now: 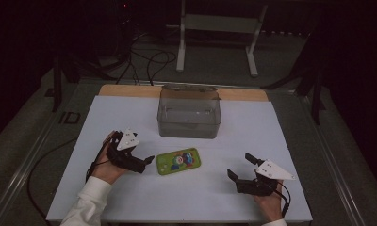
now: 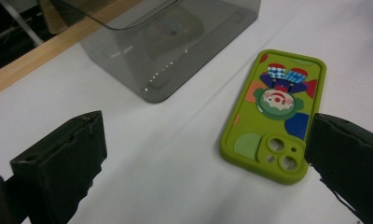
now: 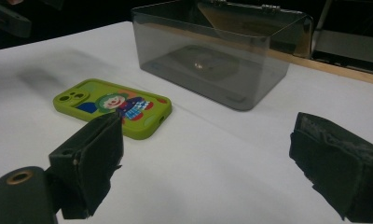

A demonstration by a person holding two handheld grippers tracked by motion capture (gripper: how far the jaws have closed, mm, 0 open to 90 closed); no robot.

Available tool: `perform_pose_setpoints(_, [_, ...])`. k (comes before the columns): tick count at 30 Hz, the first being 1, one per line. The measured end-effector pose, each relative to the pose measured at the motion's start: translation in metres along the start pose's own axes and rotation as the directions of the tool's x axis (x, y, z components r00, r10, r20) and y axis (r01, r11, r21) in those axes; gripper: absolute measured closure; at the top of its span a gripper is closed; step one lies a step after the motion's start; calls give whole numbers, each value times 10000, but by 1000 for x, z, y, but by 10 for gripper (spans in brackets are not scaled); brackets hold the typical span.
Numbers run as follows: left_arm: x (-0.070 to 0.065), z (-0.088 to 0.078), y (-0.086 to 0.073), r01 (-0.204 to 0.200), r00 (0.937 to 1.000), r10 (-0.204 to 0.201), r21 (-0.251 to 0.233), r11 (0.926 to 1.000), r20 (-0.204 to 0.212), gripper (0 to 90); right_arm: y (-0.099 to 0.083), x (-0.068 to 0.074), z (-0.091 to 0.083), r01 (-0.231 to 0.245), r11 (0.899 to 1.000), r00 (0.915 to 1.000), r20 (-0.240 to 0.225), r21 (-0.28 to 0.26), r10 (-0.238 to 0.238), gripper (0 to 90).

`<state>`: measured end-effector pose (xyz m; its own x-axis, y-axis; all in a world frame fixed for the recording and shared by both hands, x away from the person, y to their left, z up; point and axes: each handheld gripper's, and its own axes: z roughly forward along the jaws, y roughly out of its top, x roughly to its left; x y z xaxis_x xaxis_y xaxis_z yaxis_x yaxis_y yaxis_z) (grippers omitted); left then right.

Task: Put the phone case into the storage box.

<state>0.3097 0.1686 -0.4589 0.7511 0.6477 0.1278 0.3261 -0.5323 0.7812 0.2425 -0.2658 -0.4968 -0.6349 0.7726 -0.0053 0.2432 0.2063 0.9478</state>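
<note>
Item: green phone case [image 1: 178, 161], printed with a clown figure, lying flat and camera cut-outs toward the person's left, on the white counter [image 1: 130, 117] just in front of a smoked transparent box [image 1: 189, 113]; case and box are sitting near each other but apart. The box is standing lidless and open-topped behind the case, probably as the receptacle the case is meant for. Left hand-held gripper [image 1: 148, 162]: jaws spread wide, gripping nothing, one jaw tip lying just beside the case's near end, the tool apparently lining up to close across the case's short edge. In the left gripper view the case [image 2: 273, 114] is sitting closer to the one jaw than the other, so the approach is looking not yet centred. Right hand-held gripper [image 1: 241, 167]: also released and empty, resting well apart from the case on the counter's right, likely waiting in reserve; its view is facing the case [image 3: 112, 106] and the box [image 3: 222, 51] beyond.
</note>
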Motion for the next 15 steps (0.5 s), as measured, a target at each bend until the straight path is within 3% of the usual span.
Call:
perform_pose_setpoints(11, [-3, 25, 12, -501, 9981, 468, 868, 9950, 394, 0, 0, 0, -1, -27, 10000, 10000, -5, 12, 27, 98])
perform_pose_setpoints(15, [-3, 32, 14, -481, 9977, 428, 1015, 9937, 531, 0, 0, 0, 0, -9, 10000, 10000, -20, 18, 9, 98])
